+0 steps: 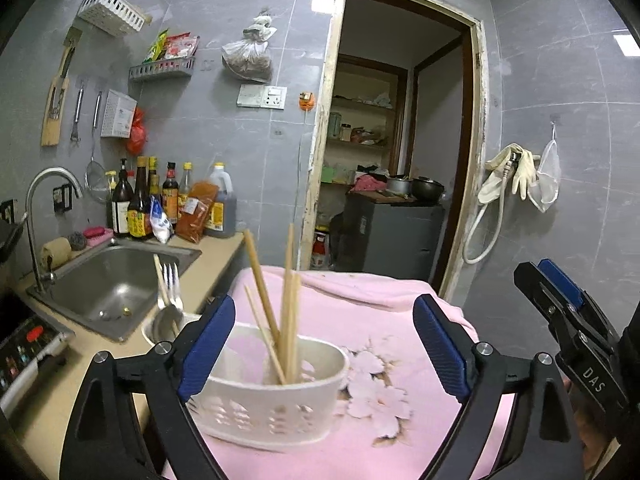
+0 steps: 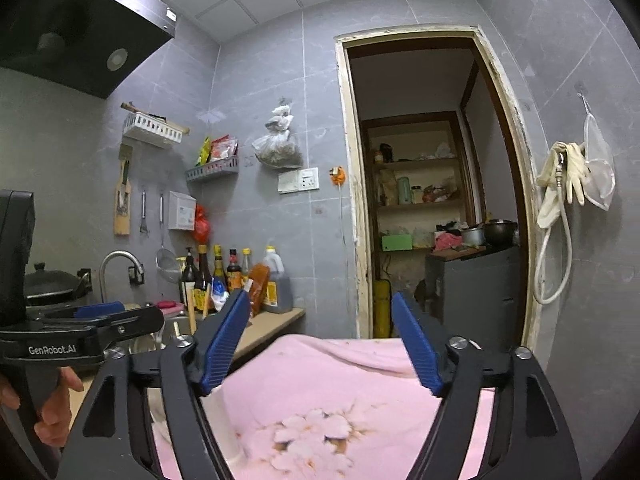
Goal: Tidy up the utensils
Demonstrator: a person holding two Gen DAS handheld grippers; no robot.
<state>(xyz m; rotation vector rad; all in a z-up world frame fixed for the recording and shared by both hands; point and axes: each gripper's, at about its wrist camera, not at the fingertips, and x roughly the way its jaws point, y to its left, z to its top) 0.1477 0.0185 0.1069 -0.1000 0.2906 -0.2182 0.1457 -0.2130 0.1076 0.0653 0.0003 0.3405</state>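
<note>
A white slotted utensil basket (image 1: 272, 400) stands on a pink flowered cloth (image 1: 380, 320) and holds several wooden chopsticks (image 1: 288, 312) upright. My left gripper (image 1: 325, 304) is open; its blue pads (image 1: 208, 344) stand wide on either side of the basket without touching it. To the left, a small white cup (image 1: 154, 330) holds forks and a spoon (image 1: 171, 300). My right gripper (image 2: 320, 296) is open over the pink cloth (image 2: 320, 380) with nothing between its fingers. It also shows at the right edge of the left wrist view (image 1: 544, 280). A hand (image 2: 56, 412) holds the left gripper (image 2: 104, 312).
A steel sink (image 1: 80, 272) with a faucet (image 1: 48, 184) lies to the left, with sauce bottles (image 1: 168, 204) behind it. A stove panel (image 1: 28, 344) is at the near left. An open doorway (image 1: 396, 140) is straight ahead. Gloves and a hose (image 1: 512, 176) hang on the right wall.
</note>
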